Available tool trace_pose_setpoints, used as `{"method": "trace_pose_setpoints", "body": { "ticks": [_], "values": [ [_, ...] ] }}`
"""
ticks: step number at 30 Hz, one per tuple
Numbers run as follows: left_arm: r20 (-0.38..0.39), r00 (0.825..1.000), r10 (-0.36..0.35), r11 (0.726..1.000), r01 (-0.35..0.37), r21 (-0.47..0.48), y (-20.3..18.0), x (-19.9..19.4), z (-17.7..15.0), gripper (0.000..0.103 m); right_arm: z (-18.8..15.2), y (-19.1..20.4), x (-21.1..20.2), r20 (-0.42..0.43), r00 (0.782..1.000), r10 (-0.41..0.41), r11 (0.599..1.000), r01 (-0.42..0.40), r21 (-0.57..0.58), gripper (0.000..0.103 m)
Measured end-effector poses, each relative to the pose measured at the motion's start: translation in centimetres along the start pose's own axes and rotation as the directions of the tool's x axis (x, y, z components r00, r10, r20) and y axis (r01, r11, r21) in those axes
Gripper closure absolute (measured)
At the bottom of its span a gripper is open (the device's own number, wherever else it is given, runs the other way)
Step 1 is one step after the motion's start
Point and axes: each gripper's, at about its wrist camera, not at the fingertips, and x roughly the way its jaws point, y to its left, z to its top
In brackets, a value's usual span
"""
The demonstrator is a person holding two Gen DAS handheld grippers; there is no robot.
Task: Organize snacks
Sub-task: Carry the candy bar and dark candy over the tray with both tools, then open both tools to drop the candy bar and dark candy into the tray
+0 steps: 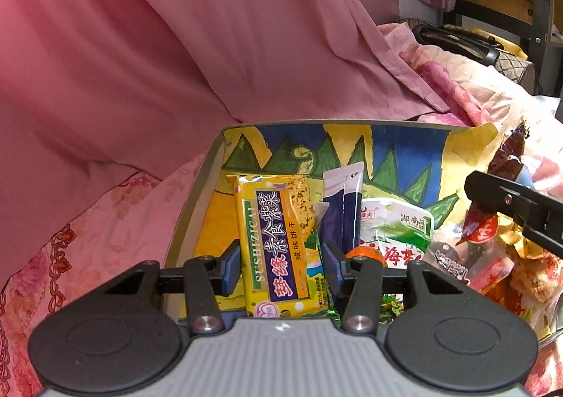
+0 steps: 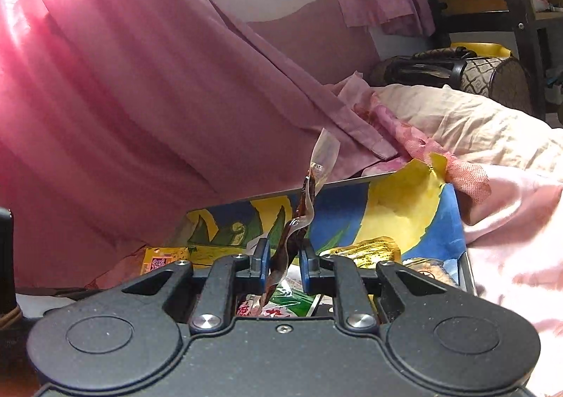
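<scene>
The left gripper [image 1: 281, 265] is clamping the yellow cracker packet [image 1: 278, 242] between its blue pads, holding it upright against the box's left wall [image 1: 197, 200]. A narrow strip of painted floor is showing between packet and wall, so room there is tight. Just right of it, a dark blue sachet [image 1: 343, 207] and a green-and-white seaweed pouch [image 1: 397, 231] are crowding the middle. The right gripper [image 2: 284, 265] is pinching a thin clear wrapper with a dark snack [image 2: 299, 217], fingers nearly together, dangling it near the box's far wall [image 2: 352, 182]. A gold-wrapped snack [image 2: 369, 251] is sitting toward the right wall, open floor behind it.
</scene>
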Motion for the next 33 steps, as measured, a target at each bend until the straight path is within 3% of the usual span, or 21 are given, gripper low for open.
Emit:
{"method": "trace_pose_setpoints", "body": {
  "ticks": [18,25,30,33],
  "values": [
    [-0.047,0.999,0.000,1.000,0.002,0.028,-0.5,1.4,0.0,0.050,-0.4,-0.4,1.7,-0.032,0.999,-0.033,0.999,0.033,0.010,0.082],
    [-0.054,0.999,-0.010,1.000,0.011,0.018,-0.1,1.3,-0.1,0.048,-0.3,-0.4,1.7,-0.037,0.998,-0.047,0.999,0.047,0.002,0.074],
    [-0.031,1.000,-0.004,1.000,0.004,0.017,0.3,0.7,0.1,0.040,-0.3,-0.4,1.5,-0.032,0.998,-0.048,0.999,0.048,-0.003,0.073],
    [-0.017,1.000,-0.001,1.000,0.002,0.014,0.5,0.3,0.2,0.030,-0.2,-0.3,1.4,-0.031,0.998,-0.052,0.999,0.052,-0.009,0.070]
  ]
}}
